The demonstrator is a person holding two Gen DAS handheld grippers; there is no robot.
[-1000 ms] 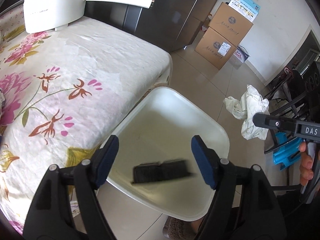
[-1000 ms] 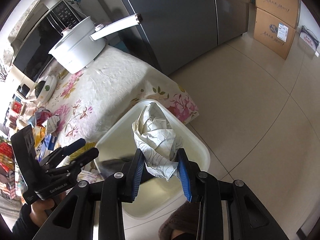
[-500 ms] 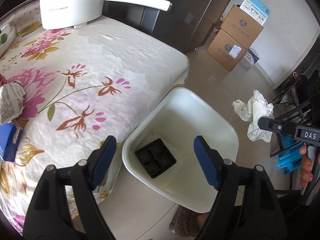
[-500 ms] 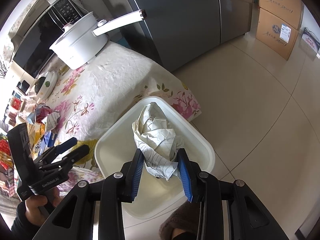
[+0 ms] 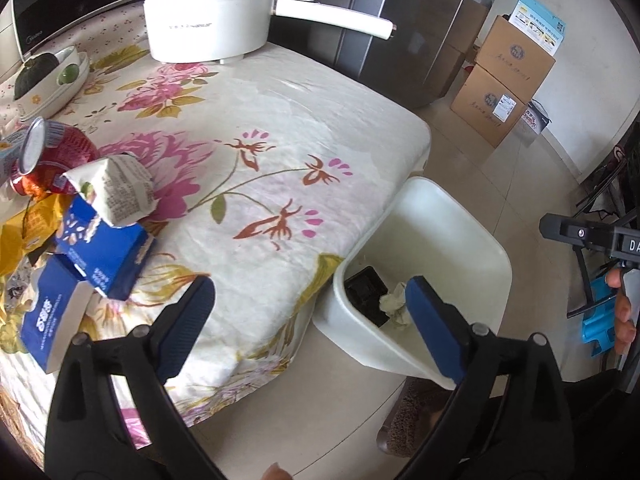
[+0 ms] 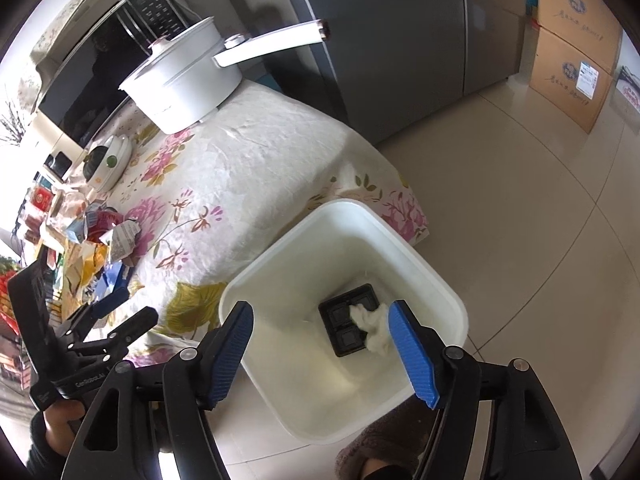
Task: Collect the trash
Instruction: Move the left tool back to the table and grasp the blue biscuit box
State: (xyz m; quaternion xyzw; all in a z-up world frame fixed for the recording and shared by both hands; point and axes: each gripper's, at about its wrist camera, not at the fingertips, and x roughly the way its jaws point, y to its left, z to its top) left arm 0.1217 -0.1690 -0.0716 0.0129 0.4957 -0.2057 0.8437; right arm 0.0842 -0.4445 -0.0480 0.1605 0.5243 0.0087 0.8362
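Observation:
A white bin [image 6: 436,276] [image 5: 480,232] stands on the floor at the table's corner. Inside lie a black plastic tray [image 6: 348,326] [image 5: 364,294] and a crumpled white paper wad [image 6: 374,326] [image 5: 394,304]. My right gripper [image 6: 322,346] hangs over the bin, its jaws opening with nothing between them. My left gripper [image 5: 308,324] is over the table's edge beside the bin, jaws opening wide and empty. More trash sits at the table's left: blue cartons [image 5: 100,248], a crumpled newspaper [image 5: 116,188], a red can [image 5: 52,156] and a yellow wrapper [image 5: 20,232].
A white pot with a long handle [image 5: 208,8] and a bowl with a dark squash [image 5: 48,76] stand at the table's back. A grey fridge [image 6: 400,40] and stacked cardboard boxes [image 5: 504,92] stand beyond. A slippered foot [image 6: 376,452] is next to the bin.
The right gripper opened and the paper wad dropped into the bin onto the black tray. The left gripper swung left from above the bin toward the table and opened wider.

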